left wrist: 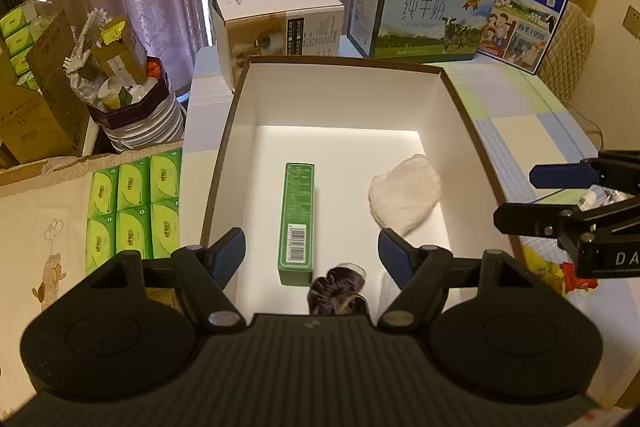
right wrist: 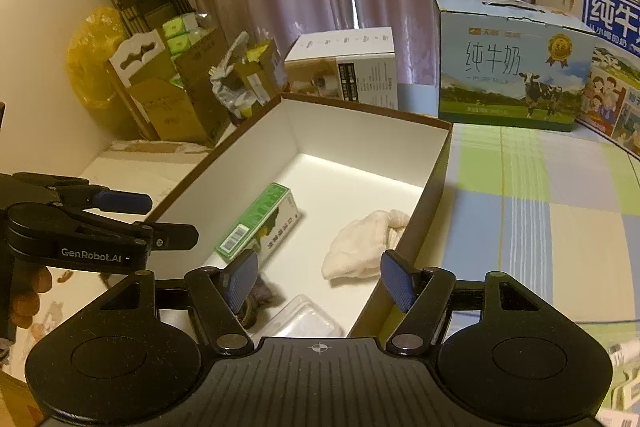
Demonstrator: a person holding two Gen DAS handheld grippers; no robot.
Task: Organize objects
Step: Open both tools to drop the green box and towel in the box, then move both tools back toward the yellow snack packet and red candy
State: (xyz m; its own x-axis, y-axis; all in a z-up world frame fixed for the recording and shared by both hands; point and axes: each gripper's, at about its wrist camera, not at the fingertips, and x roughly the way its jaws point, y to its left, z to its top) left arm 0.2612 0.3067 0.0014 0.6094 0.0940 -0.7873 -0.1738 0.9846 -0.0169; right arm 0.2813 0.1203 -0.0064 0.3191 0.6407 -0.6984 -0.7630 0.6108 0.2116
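both your left gripper [left wrist: 312,247] and right gripper [right wrist: 318,279] hang with jaws apart, empty, over the box [left wrist: 460,99], its green carton [left wrist: 298,219] and cloth [left wrist: 404,197] already stowed inside.

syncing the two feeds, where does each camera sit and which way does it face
Left wrist: on the left hand-held gripper, angled down into the open box; the right hand-held gripper shows at the right edge.
Right wrist: on the right hand-held gripper, same box from its right; left hand-held gripper and fingers at left.
Shared: green carton, white cloth, milk case.
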